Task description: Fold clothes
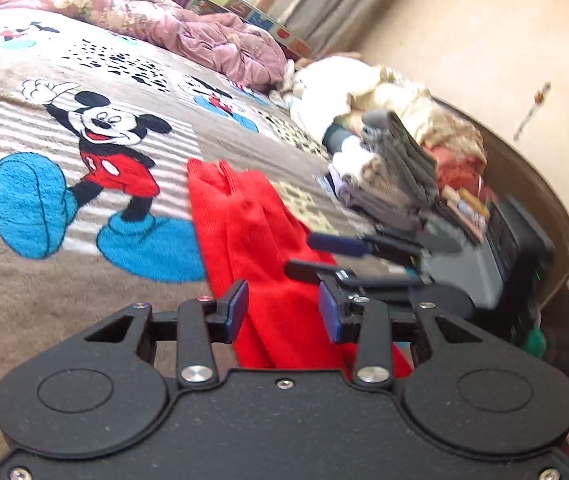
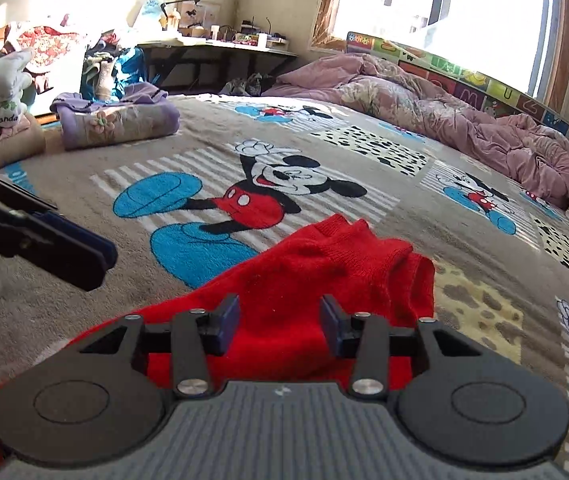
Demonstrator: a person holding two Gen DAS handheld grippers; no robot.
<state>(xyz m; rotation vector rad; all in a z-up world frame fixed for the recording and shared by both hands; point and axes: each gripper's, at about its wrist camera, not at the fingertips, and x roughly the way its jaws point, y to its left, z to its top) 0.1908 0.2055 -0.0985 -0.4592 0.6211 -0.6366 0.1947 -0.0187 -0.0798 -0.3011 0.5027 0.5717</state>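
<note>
only my right view shows the bed's (image 2: 364, 152) roomy far edge; both tongs (image 1: 282, 312) (image 2: 280, 324) hover apart over the red sweater (image 2: 324, 272).

Blanket (image 2: 84, 320) left of red garment (image 2: 304, 280) free; clothes pile (image 1: 396, 160) blocks right.

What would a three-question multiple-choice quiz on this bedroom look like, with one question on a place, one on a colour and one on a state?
1. Where does the red sweater lie?
A. on the cartoon-mouse blanket
B. on the desk
C. on the floor

2. What colour is the rumpled quilt by the window?
A. green
B. pink
C. black

3. How is the right gripper?
A. shut on the sweater
B. open, nothing pinched
C. out of view

Answers: 1 A, blanket shows all around it; 2 B, pink folds; 3 B, a gap separates its pads.
</note>
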